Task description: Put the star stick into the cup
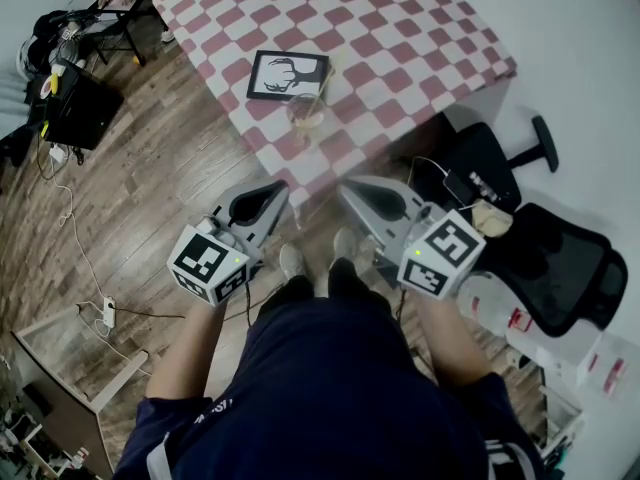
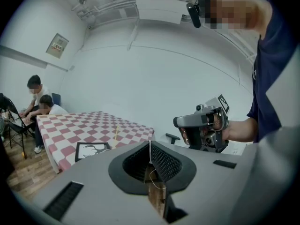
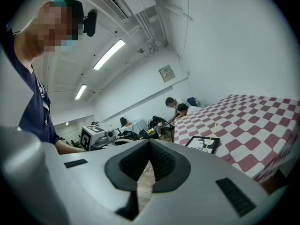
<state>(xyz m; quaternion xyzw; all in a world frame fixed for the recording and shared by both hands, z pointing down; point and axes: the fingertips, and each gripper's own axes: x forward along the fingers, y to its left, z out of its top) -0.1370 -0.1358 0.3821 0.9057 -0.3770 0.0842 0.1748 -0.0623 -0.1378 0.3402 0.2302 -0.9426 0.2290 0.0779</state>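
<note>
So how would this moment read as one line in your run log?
left gripper: shut, empty | right gripper: shut, empty | star stick: appears to lean in cup | both held short of table

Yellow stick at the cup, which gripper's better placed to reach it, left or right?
Right, marginally. The left gripper and right gripper are both shut, empty, short of the table, about equally far from the cup; the stick tilts toward the right side.
</note>
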